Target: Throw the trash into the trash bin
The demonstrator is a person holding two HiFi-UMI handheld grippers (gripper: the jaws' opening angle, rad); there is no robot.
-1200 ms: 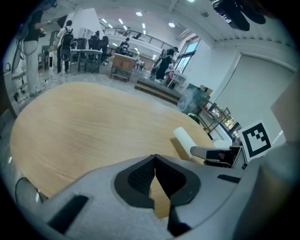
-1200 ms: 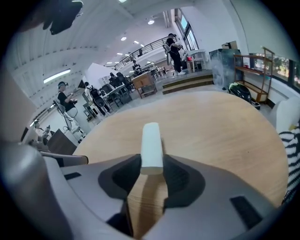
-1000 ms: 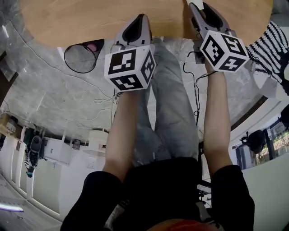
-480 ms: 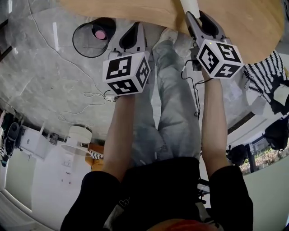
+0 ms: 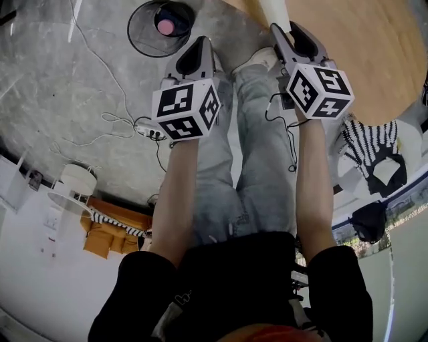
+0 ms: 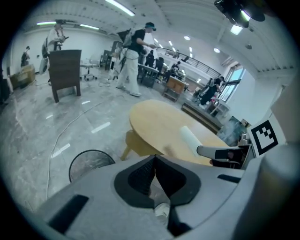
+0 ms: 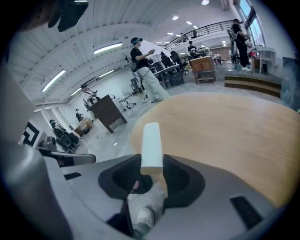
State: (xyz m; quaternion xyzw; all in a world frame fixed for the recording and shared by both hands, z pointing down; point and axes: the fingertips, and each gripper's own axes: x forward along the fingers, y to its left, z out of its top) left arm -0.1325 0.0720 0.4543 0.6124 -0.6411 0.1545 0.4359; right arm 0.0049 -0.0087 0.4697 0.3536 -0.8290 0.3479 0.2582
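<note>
White paper tube (image 7: 151, 140) pinched between right gripper (image 7: 152, 164) fingers, ready for the black wire trash bin (image 5: 142, 41); left gripper (image 6: 154, 161) fingers closed, empty.

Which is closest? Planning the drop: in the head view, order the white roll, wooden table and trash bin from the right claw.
1. White roll, held in the right claw.
2. Wooden table, just beyond it, right.
3. Trash bin, on the floor, far left.

No readable words, numbers or brand names anywhere, only black-and-white square code patterns on the left marker cube (image 5: 186, 109) and right marker cube (image 5: 319, 89), background signage possibly too blurred to read
</note>
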